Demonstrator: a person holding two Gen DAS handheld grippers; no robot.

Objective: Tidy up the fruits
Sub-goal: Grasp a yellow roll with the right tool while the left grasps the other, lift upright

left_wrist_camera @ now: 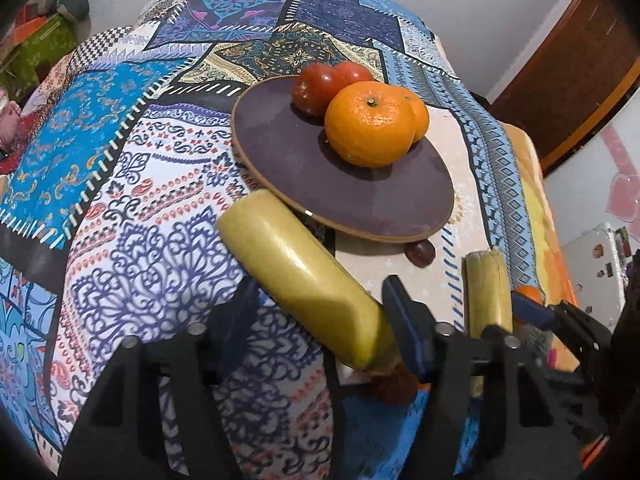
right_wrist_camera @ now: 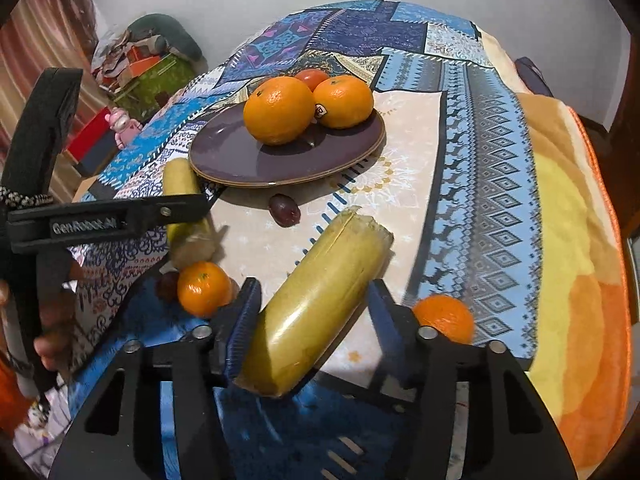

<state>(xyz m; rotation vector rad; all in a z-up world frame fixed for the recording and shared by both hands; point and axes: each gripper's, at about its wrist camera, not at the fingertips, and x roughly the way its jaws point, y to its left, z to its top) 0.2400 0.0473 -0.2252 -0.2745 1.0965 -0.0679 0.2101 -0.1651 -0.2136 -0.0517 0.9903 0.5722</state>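
Note:
A purple plate (left_wrist_camera: 304,168) (right_wrist_camera: 224,152) on the patterned cloth holds two oranges (left_wrist_camera: 370,124) (right_wrist_camera: 279,110) and two tomatoes (left_wrist_camera: 314,88) (right_wrist_camera: 312,77). My left gripper (left_wrist_camera: 320,300) is shut on a yellow-green banana piece (left_wrist_camera: 296,268) that points at the plate's near rim. My right gripper (right_wrist_camera: 312,304) is shut on a second banana piece (right_wrist_camera: 316,300) (left_wrist_camera: 490,292), held low over the cloth. In the right wrist view the left gripper (right_wrist_camera: 120,220) shows at left with its banana piece (right_wrist_camera: 182,184).
A dark grape (right_wrist_camera: 284,210) (left_wrist_camera: 420,254) lies on the cloth just before the plate. Two small oranges (right_wrist_camera: 204,288) (right_wrist_camera: 446,318) and another grape (right_wrist_camera: 167,284) lie near my right gripper. Cluttered boxes (right_wrist_camera: 152,76) stand beyond the table's left edge.

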